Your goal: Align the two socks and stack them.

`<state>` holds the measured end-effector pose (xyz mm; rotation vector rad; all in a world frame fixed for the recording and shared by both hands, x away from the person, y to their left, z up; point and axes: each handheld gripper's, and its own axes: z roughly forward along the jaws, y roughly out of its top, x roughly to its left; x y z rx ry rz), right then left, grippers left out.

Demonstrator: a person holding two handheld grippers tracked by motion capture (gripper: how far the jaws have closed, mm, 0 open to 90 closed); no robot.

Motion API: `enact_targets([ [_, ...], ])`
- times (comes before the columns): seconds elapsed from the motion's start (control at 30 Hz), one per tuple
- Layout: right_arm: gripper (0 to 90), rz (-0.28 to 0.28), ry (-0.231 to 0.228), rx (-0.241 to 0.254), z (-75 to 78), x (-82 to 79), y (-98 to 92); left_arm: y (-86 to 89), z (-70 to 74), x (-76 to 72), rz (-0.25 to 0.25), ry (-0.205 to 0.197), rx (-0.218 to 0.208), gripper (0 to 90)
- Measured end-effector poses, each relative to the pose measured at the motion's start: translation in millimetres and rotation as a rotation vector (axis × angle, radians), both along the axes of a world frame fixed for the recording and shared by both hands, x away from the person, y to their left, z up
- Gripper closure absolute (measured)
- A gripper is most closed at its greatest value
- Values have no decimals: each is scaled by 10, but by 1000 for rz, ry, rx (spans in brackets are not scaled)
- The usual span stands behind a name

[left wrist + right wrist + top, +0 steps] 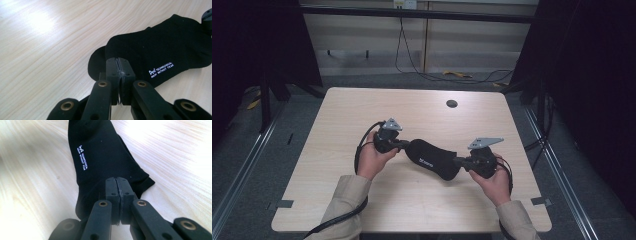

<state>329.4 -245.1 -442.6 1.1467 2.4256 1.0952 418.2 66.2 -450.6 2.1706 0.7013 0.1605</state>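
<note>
The hand-held gripper (pixel 120 192) pinches the black sock's (pixel 100 157) edge.

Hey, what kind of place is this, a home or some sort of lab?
Probably a lab or recording booth: a bare wooden table with a cable hole, black curtains on both sides, and loose cables on the floor behind.

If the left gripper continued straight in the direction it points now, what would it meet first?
The black sock, which the left gripper already pinches at one end with shut jaws. Beyond the sock, the right gripper holds the other end, so that would probably come next.
</note>
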Motion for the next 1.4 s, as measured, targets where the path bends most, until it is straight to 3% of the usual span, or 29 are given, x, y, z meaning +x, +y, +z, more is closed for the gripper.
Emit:
enact_targets([
  [0.27,887,-27,20,18,-68,112,-84,-52,-103,120,12,21,10,883],
  [0.57,886,-45,48,15,-202,199,-101,-131,-170,259,17,18,28,883],
  [0.67,885,-45,59,-9,-240,239,-80,-146,-213,294,25,19,53,882],
  [0.8,886,-59,56,-29,-304,267,-81,-191,-287,321,38,26,44,882],
  [0.87,885,-64,56,-43,-326,274,-89,-238,-317,320,28,5,60,880],
  [1.03,882,-74,58,-52,-372,279,-100,-301,-374,318,27,4,86,873],
  [1.13,881,-70,57,-74,-390,277,-101,-316,-399,294,17,2,124,872],
  [1.4,880,-54,65,-79,-392,213,-70,-211,-428,84,-13,11,147,870],
])
